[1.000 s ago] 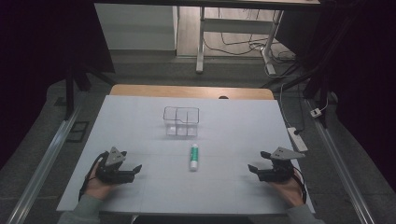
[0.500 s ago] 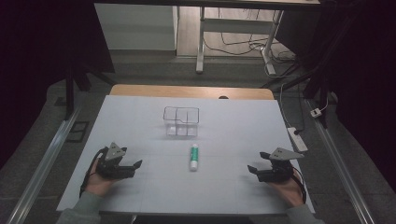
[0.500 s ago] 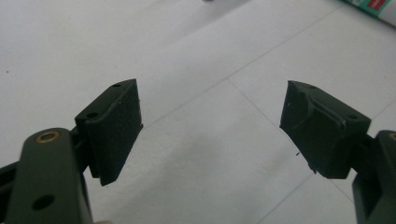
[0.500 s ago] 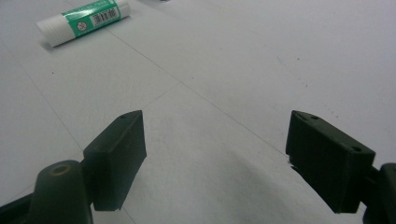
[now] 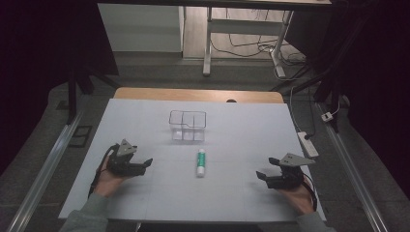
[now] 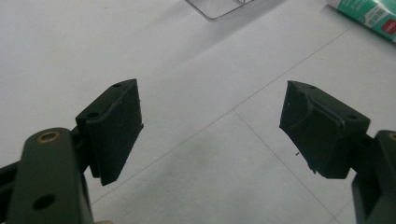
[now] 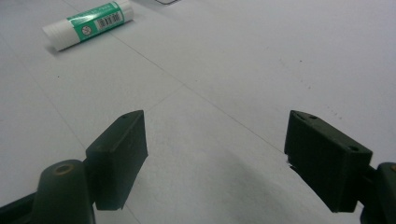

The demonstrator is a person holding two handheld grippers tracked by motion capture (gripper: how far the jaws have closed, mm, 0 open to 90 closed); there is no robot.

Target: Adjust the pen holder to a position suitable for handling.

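A white glue stick (image 5: 200, 162) with a green label is lying flat on my table (image 5: 145, 203), lengthwise, just in front of the clear divided box (image 5: 187, 125).

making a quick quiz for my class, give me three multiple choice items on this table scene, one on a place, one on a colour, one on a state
1. Where does the white and green glue stick lie?
A. inside the clear plastic divided box
B. on the white table, on the near side of that box
C. between the jaws of a hand-held gripper

2. What colour is the glue stick's label?
A. green
B. red
C. yellow

3. How do the jaws of the left hand-held gripper and the right hand-held gripper stand?
A. both shut
B. left shut, right open
C. both open and holding nothing

Answers: 1 B, the high view shows the stick flat on the table, apart from the box. 2 A, the right gripper view shows a green band. 3 C, each gripper view shows bare table between wide jaws.
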